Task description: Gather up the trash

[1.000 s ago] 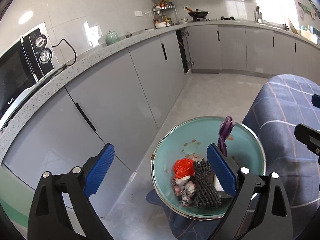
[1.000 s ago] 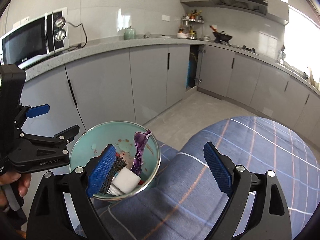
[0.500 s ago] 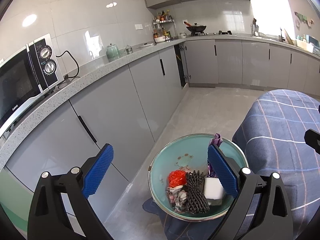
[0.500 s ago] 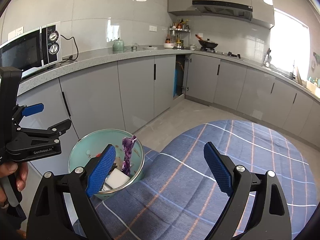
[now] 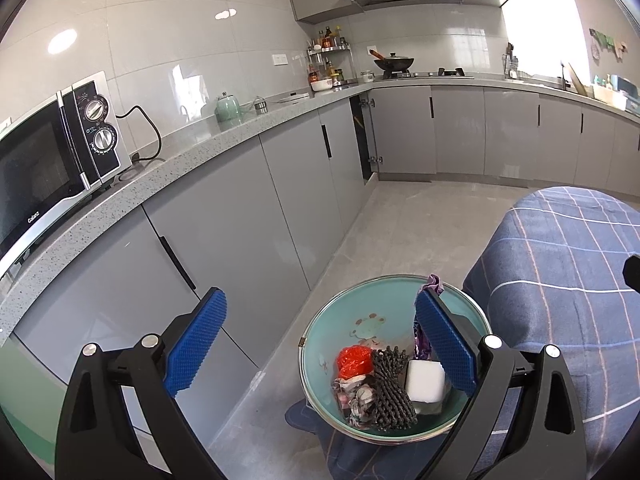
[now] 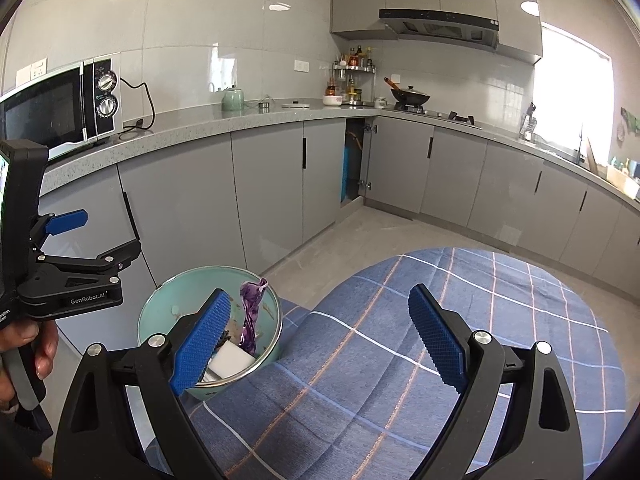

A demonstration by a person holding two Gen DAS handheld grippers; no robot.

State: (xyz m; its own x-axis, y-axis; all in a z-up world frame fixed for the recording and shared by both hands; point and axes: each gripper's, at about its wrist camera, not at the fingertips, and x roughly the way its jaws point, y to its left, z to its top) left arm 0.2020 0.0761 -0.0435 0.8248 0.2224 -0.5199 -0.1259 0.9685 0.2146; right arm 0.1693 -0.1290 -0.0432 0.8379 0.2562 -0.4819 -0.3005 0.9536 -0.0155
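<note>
Pulled back and up a little since a second ago, both grippers, so bowl looks smaller and lower in both views. Nearest in left wrist view: left gripper (image 5: 316, 344), blue pads spread wide, nothing between them, right pad in front of bowl's far side but whether touching it, cannot tell. Nearest in right wrist view: right gripper (image 6: 320, 336), pads also spread wide, nothing pinched, only blue checked cloth (image 6: 460, 320) seen through the gap. Just behind left pad there, green bowl (image 6: 172, 300) sitting at edge of cloth-covered table. Inside bowl (image 5: 352, 312): trash, namely red crumpled bit (image 5: 354, 360), dark bumpy net (image 5: 390, 388), white block (image 5: 425, 380), crumpled grey wrapper (image 5: 354, 394), and purple wrapper (image 6: 250, 312) poking up above rim. At left edge of right wrist view, hand (image 6: 24, 344) holding the other gripper's handle. Farther off, grey floor (image 5: 400, 232) and long row of grey cupboards (image 5: 240, 208) under speckled counter (image 6: 200, 126), one door near the corner open. On counter, microwave (image 5: 52, 160) at left, then small green teapot (image 5: 228, 109), then rack of bottles (image 6: 354, 76) in corner. Farthest back, black wok (image 6: 408, 98) on stove under hood, bright window (image 6: 576, 80) at right.
</note>
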